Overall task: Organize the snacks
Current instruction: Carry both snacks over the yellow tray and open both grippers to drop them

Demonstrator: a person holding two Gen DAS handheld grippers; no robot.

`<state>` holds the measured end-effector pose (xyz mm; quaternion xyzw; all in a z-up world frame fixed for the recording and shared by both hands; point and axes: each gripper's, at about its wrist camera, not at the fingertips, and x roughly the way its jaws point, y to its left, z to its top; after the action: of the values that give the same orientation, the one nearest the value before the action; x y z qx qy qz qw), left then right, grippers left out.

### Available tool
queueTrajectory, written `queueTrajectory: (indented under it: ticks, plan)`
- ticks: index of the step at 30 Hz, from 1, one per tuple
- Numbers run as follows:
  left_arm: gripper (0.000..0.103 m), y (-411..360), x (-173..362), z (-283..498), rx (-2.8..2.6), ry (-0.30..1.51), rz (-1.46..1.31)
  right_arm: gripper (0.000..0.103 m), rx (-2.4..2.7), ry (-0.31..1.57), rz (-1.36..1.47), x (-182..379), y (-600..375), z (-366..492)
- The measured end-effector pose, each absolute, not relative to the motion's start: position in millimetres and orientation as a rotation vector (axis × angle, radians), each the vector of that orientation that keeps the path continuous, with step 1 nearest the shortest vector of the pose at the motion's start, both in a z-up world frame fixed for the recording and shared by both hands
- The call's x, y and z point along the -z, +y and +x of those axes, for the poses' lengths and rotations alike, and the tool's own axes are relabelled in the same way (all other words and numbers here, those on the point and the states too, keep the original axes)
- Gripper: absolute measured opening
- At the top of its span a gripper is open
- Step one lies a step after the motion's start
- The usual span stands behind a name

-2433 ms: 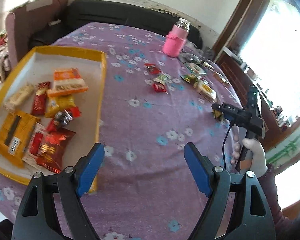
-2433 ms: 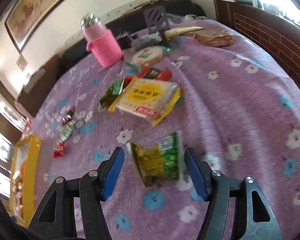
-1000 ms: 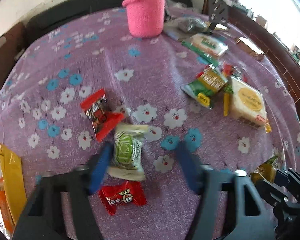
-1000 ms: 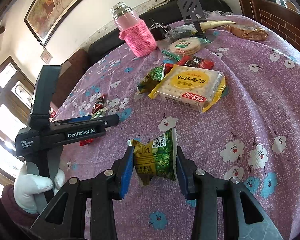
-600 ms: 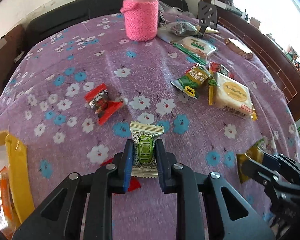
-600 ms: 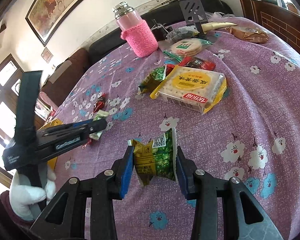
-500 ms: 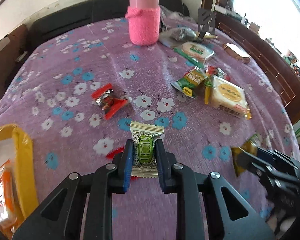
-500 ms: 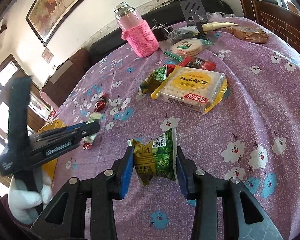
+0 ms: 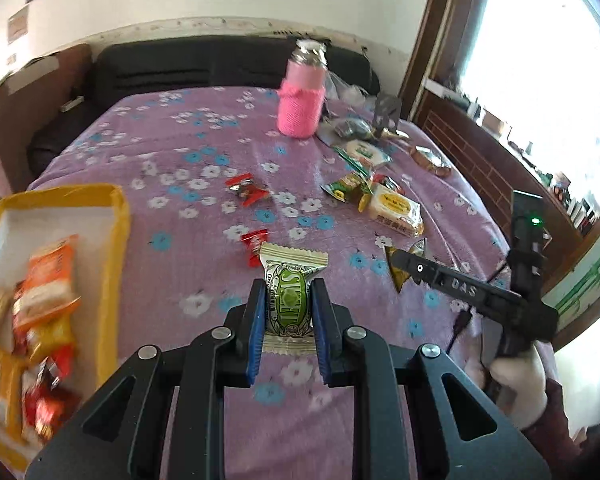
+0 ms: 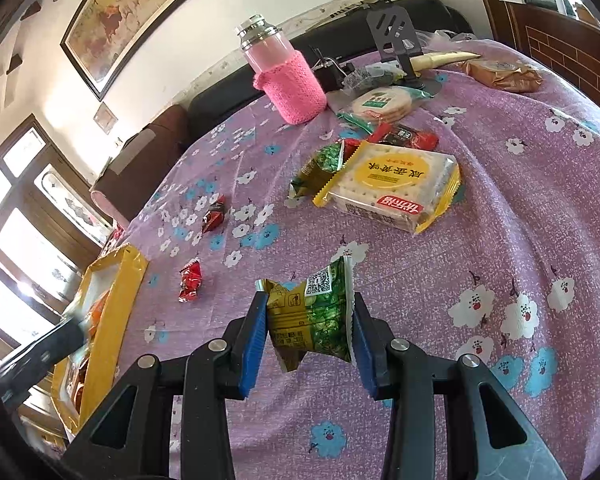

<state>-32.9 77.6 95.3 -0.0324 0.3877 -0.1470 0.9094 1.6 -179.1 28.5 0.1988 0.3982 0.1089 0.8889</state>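
A purple flowered cloth [image 9: 204, 152] covers the tabletop. A black sofa [image 9: 188, 64] runs along its far edge at 12 o'clock.

At 9 o'clock in the left wrist view sits a yellow box [image 9: 114, 248] with a white floor, holding orange, yellow and red snack packs, blurred here. The right wrist view shows the same box at 8 o'clock.

A pink bottle [image 10: 290, 80] in a knitted sleeve stands upright at 12 o'clock, near the far edge. At 1 o'clock from it a dark phone stand [image 10: 392, 32] rises over a round wafer pack [image 10: 380, 105].

Near the middle of the right wrist view lies a cracker pack [image 10: 392, 188], yellow-edged, touching a green pack [image 10: 320, 168] at its 9 o'clock and a red bar [image 10: 408, 138] at its 12 o'clock.

The right gripper [image 10: 309, 332] pinches a green-gold pouch [image 10: 312, 320] between its blue pads, lifted clear of the cloth. In the left wrist view a gloved hand [image 9: 516, 376] holds this gripper at 4 o'clock.

The left gripper [image 9: 289, 312] is pressed on a green candy [image 9: 290, 300] in a white wrapper, upright between the pads, above the cloth and to the right of the box.

Two small red candies remain on the cloth: one [image 10: 191, 282] near the box, another [image 10: 215, 212] at its 1 o'clock, well apart.
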Motion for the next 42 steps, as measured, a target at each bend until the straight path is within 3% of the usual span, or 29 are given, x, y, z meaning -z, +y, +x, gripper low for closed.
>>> queueTrajectory:
  ticks: [13, 22, 42]
  plan:
    - [0.019, 173, -111, -86, 0.176, 0.729, -0.209, 0.041, -0.16, 0.808, 0.359, -25, -171, -5]
    - [0.019, 195, -106, -107, 0.145, 0.697, -0.21, 0.041, -0.112, 0.791, 0.357, -33, -162, -29]
    - [0.019, 297, -99, -123, -0.024, 0.661, -0.321, 0.04, -0.494, 0.774, 0.166, -96, 23, -69]
